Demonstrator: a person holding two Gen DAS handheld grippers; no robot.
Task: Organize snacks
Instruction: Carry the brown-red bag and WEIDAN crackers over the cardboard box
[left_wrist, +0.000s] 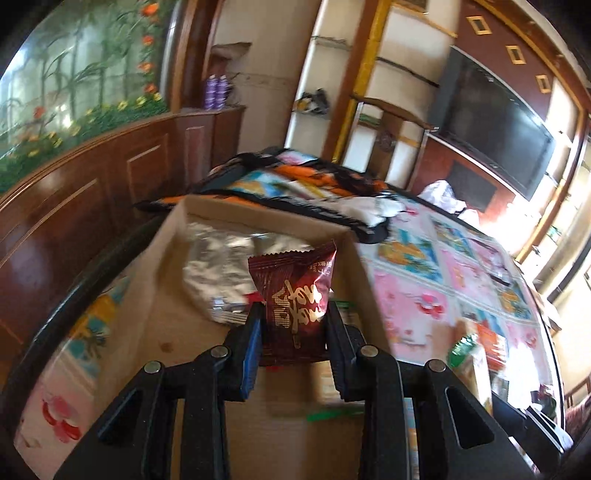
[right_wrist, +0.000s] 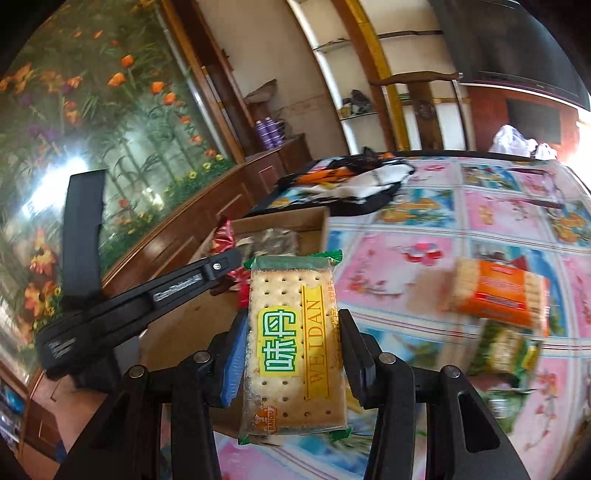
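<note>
My left gripper (left_wrist: 293, 314) is shut on a dark red snack packet (left_wrist: 295, 295) and holds it above the open cardboard box (left_wrist: 162, 258). A silver foil pack (left_wrist: 218, 269) lies inside the box. My right gripper (right_wrist: 291, 328) is shut on a green-edged cracker pack (right_wrist: 291, 343) and holds it above the table, just right of the box (right_wrist: 288, 219). The left gripper's body (right_wrist: 122, 306) shows in the right wrist view, over the box.
An orange cracker pack (right_wrist: 498, 295) and a green cracker pack (right_wrist: 506, 350) lie on the floral tablecloth (right_wrist: 406, 258) to the right. Folded cloth and a bag (right_wrist: 351, 184) lie behind the box. A wooden cabinet (left_wrist: 92, 192) runs along the left.
</note>
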